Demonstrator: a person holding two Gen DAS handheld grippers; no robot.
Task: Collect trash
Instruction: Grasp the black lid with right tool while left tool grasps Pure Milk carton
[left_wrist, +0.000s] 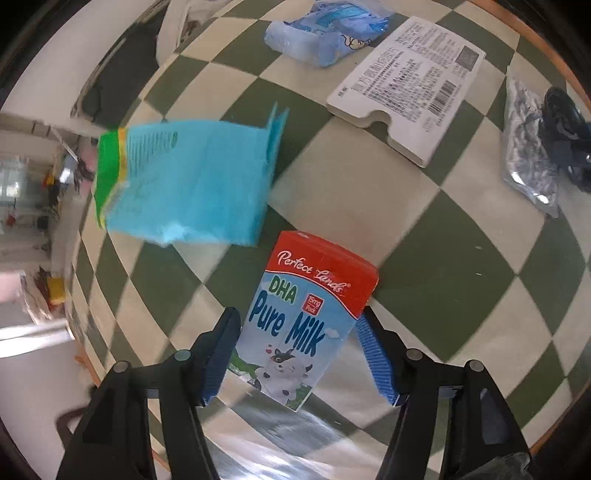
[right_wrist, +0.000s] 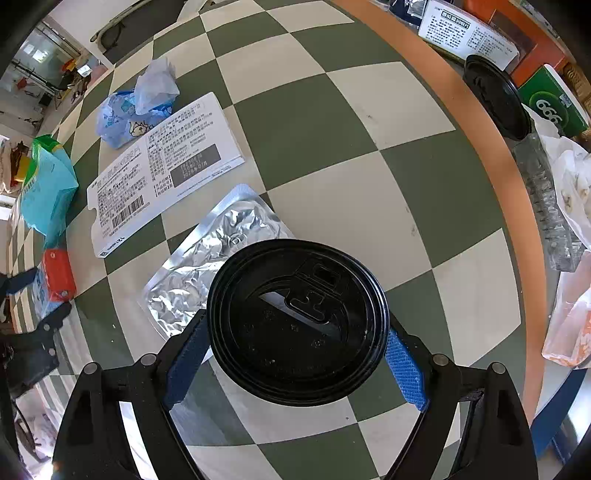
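The left gripper (left_wrist: 297, 347) stands open around the Pure Milk carton (left_wrist: 306, 317), its pads not quite touching. The right gripper (right_wrist: 295, 347) clasps a black cup lid (right_wrist: 297, 321) above the checkered table (right_wrist: 332, 110), over a foil pouch (right_wrist: 207, 266) mid-table.

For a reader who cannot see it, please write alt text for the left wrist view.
The left gripper frames a "Pure Milk" carton with a red top on a green-and-cream checkered table; whether the pads touch it is unclear. Beyond lie a blurred blue bag, a white printed card, a tissue pack and a foil pouch.
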